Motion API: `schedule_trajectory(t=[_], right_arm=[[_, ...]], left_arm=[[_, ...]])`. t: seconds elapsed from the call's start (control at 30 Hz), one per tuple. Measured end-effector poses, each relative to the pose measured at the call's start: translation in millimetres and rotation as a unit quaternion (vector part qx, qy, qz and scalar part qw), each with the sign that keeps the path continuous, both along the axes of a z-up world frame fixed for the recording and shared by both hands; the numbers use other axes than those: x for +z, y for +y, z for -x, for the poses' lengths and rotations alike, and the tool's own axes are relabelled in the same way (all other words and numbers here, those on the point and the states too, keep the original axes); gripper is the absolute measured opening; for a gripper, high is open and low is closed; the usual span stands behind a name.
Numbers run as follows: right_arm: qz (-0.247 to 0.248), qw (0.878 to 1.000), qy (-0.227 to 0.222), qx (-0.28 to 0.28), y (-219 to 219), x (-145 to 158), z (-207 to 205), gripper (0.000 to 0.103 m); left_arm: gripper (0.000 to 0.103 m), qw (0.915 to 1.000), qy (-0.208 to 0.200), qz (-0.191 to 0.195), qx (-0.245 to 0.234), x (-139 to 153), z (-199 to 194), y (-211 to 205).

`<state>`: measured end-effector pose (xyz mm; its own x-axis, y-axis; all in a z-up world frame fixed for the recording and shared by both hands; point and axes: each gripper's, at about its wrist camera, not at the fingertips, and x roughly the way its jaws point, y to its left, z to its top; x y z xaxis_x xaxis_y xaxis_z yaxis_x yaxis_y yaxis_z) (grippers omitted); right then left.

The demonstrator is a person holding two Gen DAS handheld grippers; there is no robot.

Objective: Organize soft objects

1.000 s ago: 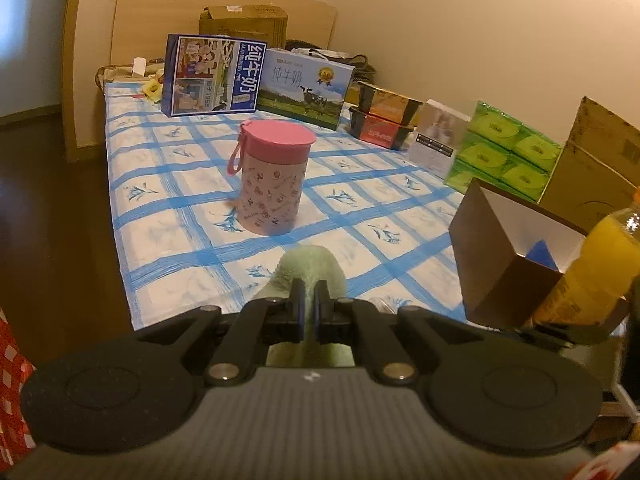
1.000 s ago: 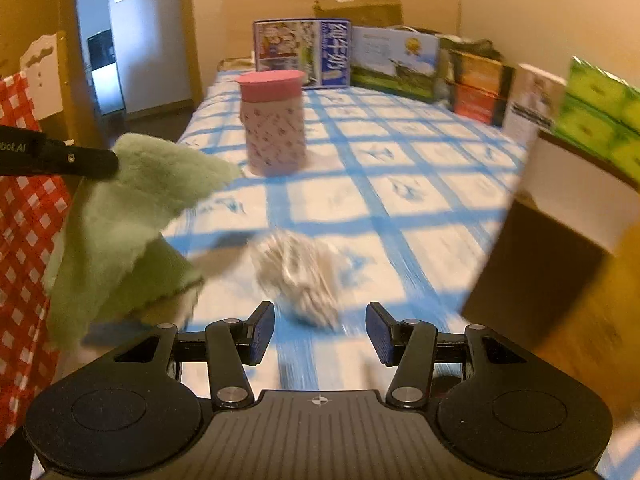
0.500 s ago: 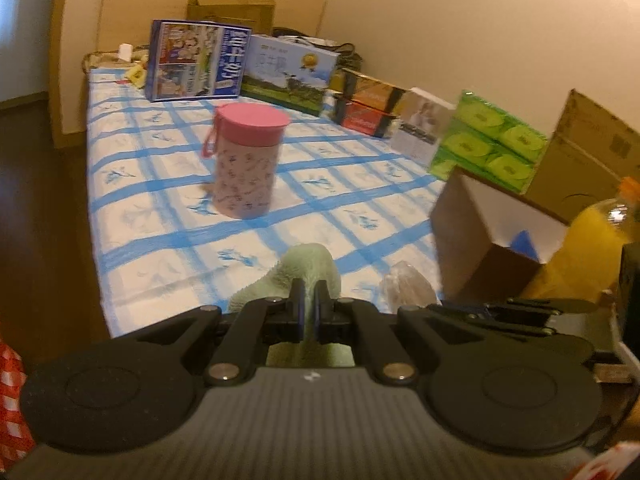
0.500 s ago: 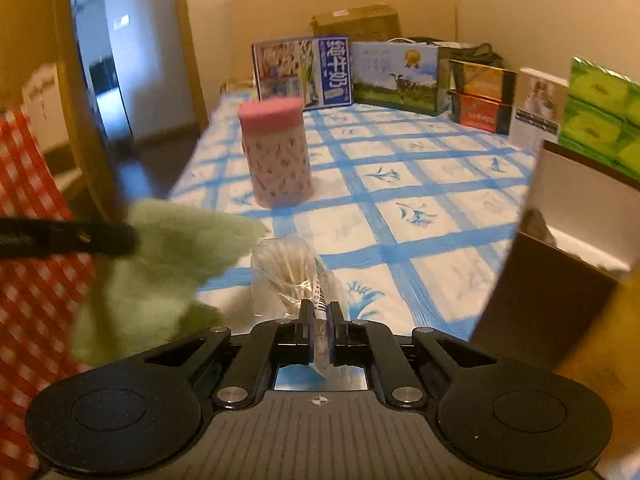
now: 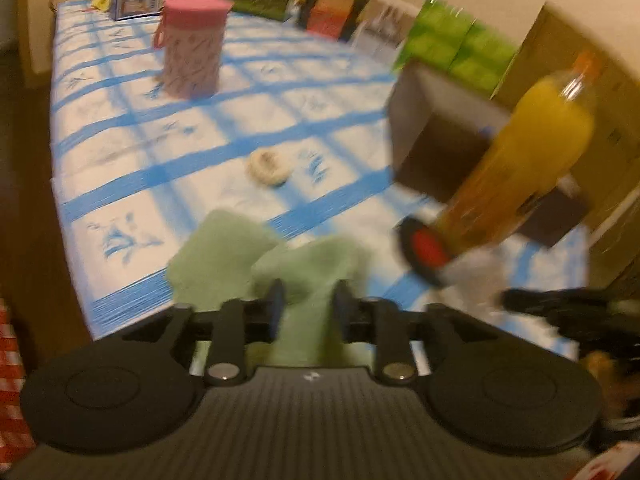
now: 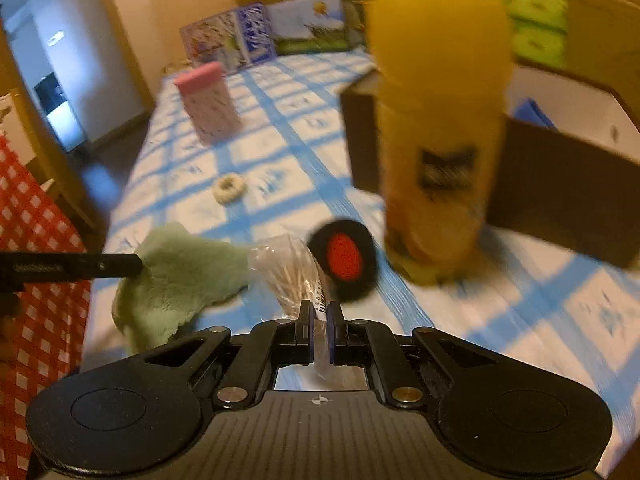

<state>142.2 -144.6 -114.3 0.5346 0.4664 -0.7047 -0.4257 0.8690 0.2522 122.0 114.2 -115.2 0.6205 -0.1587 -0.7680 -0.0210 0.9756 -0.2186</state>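
Both views are smeared by motion, so small print and edges are hard to read. At the near left corner of the checked bed cover (image 5: 132, 168), the green cloth (image 5: 240, 256) lies bunched; my left gripper (image 5: 307, 304) has its jaws opening, with a fold of the cloth between the fingers, and I cannot tell whether the pads touch it. Farther in sits a small pale ring (image 5: 267, 167), too blurred to identify. The pink-lidded canister (image 5: 192, 48) stands toward the far left side. My right gripper (image 6: 319, 332) is clamped tight on the neck of a clear plastic bag (image 6: 288, 272) of pale sticks; its lower end is hidden behind the fingers. Just right of it is a black disc with a red centre (image 6: 343, 260), then an orange bottle (image 6: 440, 132), its top cut off, before a brown open box (image 6: 568, 184).
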Motion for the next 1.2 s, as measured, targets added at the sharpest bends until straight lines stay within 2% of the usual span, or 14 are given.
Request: schedule_trajectory(t=[0.13,0.27,0.33,0.4,0.47,0.5,0.57,0.6,0.63,0.87,0.9,0.93,1.0,1.2], right_arm=[[0.006,1.0,0.02,-0.023,-21.4,-6.5,10.4,0.006],[0.002,0.999,0.021,-0.035,-36.6,-5.8,14.2,0.006],[0.002,0.999,0.022,-0.04,-41.8,-6.5,15.6,0.006],[-0.002,0.999,0.021,-0.043,-45.8,-5.5,14.9,0.006],[-0.005,0.999,0.019,-0.045,-51.2,-4.4,16.1,0.006],[-0.006,0.999,0.019,-0.047,-52.3,-4.8,16.1,0.006],[-0.007,0.998,0.024,-0.051,-56.8,-5.2,16.8,0.006],[-0.007,0.998,0.026,-0.055,-58.4,-5.9,16.4,0.006],[-0.008,0.998,0.028,-0.06,-61.6,-5.5,16.9,0.006],[-0.021,0.998,0.021,-0.047,-70.7,0.5,24.9,0.01],[-0.022,0.999,0.018,-0.035,-66.2,1.5,25.8,0.026],[-0.018,0.999,0.018,-0.021,-59.7,1.5,26.2,0.058],[-0.003,1.0,0.011,0.012,-41.9,-2.9,26.6,0.081],[0.029,0.997,0.001,0.071,0.2,-28.9,19.5,0.081]], left_arm=[[0.056,0.9975,0.005,-0.071,0.008,-12.6,-8.2,-4.9],[0.068,0.9904,0.017,-0.136,0.018,-28.2,-21.8,-2.9],[0.079,0.9915,0.035,-0.122,0.03,-40.6,-27.0,6.1],[0.083,0.9946,0.044,-0.082,0.047,-49.5,-31.6,15.0],[0.083,0.9955,0.038,-0.064,0.058,-52.4,-32.8,17.2],[0.081,0.9956,0.034,-0.065,0.059,-52.6,-33.4,14.9],[0.06,0.9968,0.021,-0.065,0.042,-50.4,-32.4,7.9],[0.034,0.998,0.016,-0.054,0.028,-48.7,-32.1,4.7],[0.022,0.9992,0.018,-0.033,0.016,-46.8,-32.5,2.6],[0.018,0.9993,0.004,-0.037,0.008,-23.0,-18.1,-9.0],[0.018,0.9992,0.001,-0.04,0.008,-20.1,-15.7,-8.7],[0.018,0.999,-0.001,-0.044,0.007,-16.9,-12.7,-8.9],[0.018,0.9987,-0.004,-0.05,0.007,-12.5,-8.3,-8.1],[0.018,0.9985,0.004,-0.055,0.007,-15.9,-7.7,-5.1]])
